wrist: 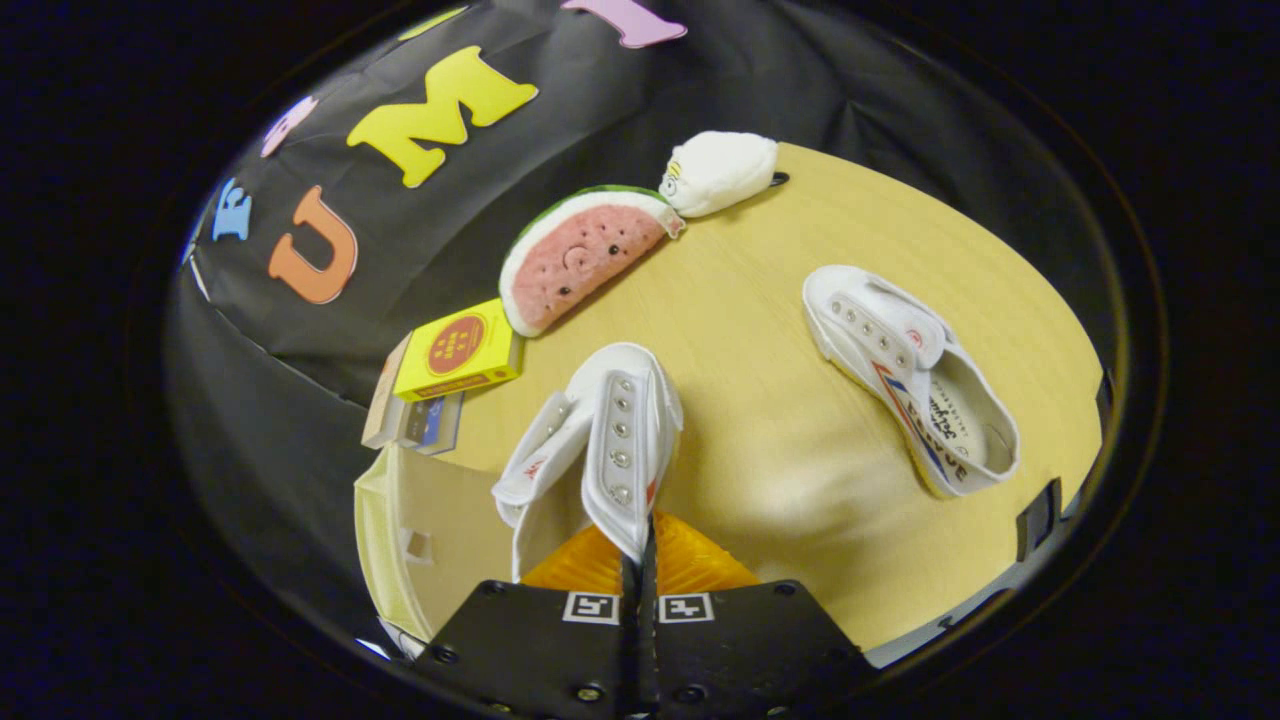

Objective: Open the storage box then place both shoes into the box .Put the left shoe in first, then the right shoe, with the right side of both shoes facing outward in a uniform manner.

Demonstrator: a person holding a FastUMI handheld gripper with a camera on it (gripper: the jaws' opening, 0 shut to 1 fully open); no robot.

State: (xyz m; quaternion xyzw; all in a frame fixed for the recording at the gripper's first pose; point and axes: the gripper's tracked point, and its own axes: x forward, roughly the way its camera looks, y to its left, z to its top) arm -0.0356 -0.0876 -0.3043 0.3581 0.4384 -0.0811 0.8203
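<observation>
At about nine o'clock from the fingers lies the open pale translucent plastic storage box. A yellow cardboard carton sits at eleven, a watermelon-slice plush beyond it. The gripper is pinched tight on the edge of a white canvas shoe, held aloft. A second white canvas sneaker lies on the wooden table at two o'clock.

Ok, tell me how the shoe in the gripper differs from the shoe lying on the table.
The held shoe is pinched between the fingers of the gripper by its edge, lifted above the open storage box; the other shoe lies free on the table. The held shoe shows its eyelet row and tongue; the other shoe shows its inside and a striped side. Both are white, laceless sneakers.
</observation>
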